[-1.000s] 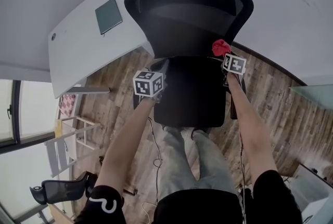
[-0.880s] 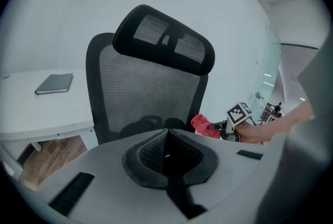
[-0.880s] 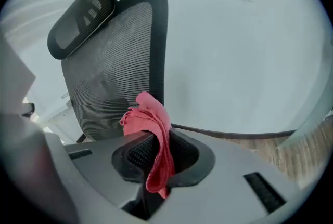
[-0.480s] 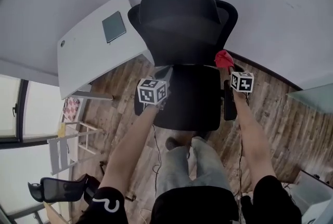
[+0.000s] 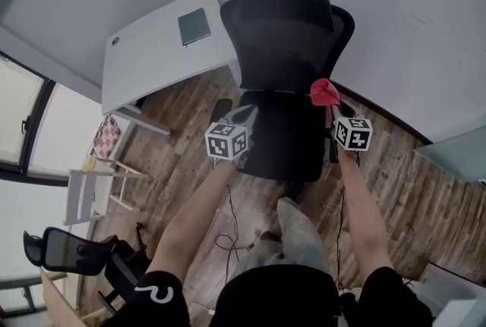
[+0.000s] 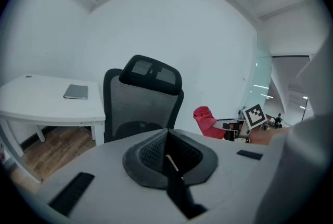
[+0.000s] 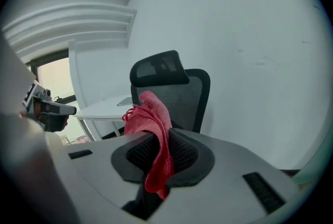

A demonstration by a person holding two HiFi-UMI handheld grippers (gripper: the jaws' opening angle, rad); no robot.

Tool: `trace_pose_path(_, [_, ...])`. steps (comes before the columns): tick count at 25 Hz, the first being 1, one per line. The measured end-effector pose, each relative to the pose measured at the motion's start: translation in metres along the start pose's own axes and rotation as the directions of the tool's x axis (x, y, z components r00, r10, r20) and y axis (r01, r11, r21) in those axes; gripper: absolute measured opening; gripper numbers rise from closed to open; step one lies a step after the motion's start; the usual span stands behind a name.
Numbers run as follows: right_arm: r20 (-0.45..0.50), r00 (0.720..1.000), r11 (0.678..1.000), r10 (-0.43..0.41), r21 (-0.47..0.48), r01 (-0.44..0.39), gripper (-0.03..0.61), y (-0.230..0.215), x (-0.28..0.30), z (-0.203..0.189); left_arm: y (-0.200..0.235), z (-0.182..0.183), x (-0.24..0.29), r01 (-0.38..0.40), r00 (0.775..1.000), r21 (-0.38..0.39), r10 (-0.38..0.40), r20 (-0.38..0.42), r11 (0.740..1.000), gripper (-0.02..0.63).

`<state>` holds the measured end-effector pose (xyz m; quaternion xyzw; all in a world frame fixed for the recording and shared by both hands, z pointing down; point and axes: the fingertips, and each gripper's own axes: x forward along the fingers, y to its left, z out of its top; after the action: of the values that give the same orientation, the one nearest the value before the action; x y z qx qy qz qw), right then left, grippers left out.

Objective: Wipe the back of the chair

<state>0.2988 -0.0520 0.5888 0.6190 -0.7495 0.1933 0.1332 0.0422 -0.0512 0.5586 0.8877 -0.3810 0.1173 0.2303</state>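
The black mesh-backed chair stands in front of you with its back towards the pale wall and its seat facing you. Your right tool is clamped on a red cloth, held near the lower right edge of the chair's back; whether it touches is unclear. Your left tool hangs over the seat's left side, its jaws pressed together on nothing. A white worktop just left of the chair carries a dark notebook. The floor is wood plank, with windows at far left and a second chair low beside you.
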Motion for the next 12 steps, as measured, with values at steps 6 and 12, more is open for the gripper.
trace_pose_path(6, [0.058,0.997,0.996,0.041,0.080,-0.045,0.069,0.058,-0.074,0.005,-0.038,-0.022,-0.097,-0.032,0.997,-0.054,0.036,0.062,0.998,0.025])
trace_pose_path(12, [0.098,0.993,0.996,0.063,0.059,-0.069,0.069,0.106,-0.154,0.011,-0.071,-0.026,-0.186,-0.064,0.988,-0.081,0.074,0.134,0.995,0.025])
